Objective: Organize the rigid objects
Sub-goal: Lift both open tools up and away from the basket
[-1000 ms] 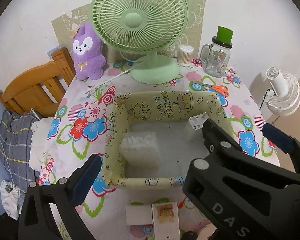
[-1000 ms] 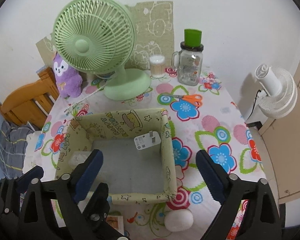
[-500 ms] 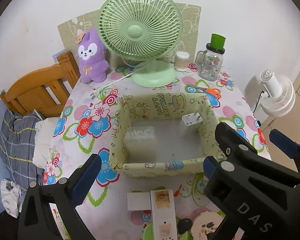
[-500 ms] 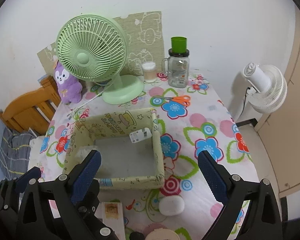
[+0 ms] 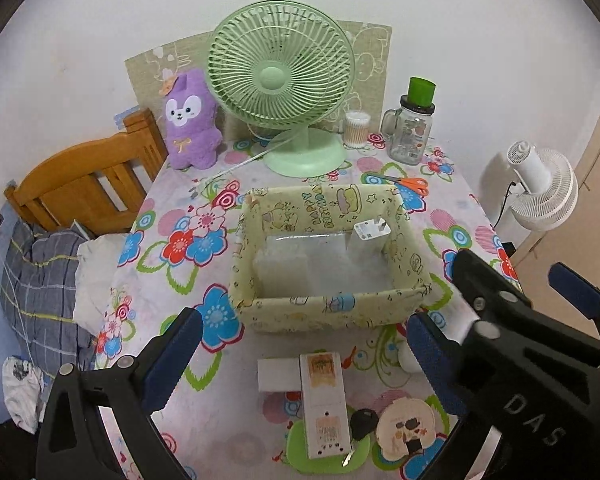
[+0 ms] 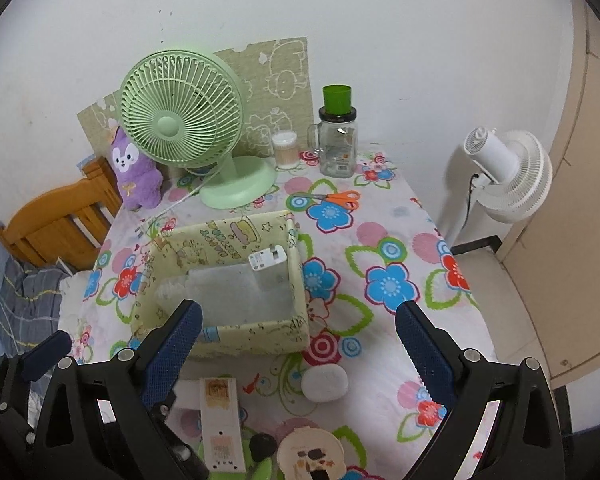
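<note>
Both grippers, left (image 5: 298, 354) and right (image 6: 296, 344), are hovering w/ fingers wide apart, holding nothing. White rounded plastic case (image 6: 325, 383) is lying on bench (image 6: 388, 240) near yellow cardboard box (image 6: 260, 344). Probably light, stiff, slippery: you should pinch across its short sides.

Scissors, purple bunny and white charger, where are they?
scissors (image 6: 337, 199), right wrist view, on the orange handles.
purple bunny (image 5: 189, 122), left wrist view, on its face.
white charger (image 6: 269, 265), right wrist view, on its front face.
</note>
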Demonstrator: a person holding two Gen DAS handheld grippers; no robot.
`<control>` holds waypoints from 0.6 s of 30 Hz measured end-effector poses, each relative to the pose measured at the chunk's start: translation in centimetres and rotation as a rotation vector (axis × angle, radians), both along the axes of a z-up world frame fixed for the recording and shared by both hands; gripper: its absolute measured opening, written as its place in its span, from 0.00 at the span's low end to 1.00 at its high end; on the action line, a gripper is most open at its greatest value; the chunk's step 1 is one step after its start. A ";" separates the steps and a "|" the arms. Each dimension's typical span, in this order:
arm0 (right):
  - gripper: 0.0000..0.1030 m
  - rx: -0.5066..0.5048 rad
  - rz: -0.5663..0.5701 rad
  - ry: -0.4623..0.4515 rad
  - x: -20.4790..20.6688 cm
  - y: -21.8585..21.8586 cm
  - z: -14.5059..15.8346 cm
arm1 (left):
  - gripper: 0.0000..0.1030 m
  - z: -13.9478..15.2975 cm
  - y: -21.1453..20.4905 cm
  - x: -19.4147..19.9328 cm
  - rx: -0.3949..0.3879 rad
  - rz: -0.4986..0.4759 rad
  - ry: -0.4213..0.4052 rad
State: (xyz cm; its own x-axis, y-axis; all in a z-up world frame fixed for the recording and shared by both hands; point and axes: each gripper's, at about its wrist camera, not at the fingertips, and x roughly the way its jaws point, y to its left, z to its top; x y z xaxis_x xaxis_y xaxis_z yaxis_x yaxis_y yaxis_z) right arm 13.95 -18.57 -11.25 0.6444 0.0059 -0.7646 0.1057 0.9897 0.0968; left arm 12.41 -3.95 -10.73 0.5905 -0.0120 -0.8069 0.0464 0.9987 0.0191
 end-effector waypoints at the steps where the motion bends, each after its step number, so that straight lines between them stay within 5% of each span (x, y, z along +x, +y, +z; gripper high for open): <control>1: 0.96 0.000 -0.004 -0.001 -0.4 -0.1 0.2 | 1.00 0.1 0.2 -0.2 -0.003 0.005 0.000; 18: 0.96 -0.026 0.008 -0.032 -5.5 -1.3 1.5 | 1.00 0.8 1.2 -4.2 -0.012 -0.002 -0.026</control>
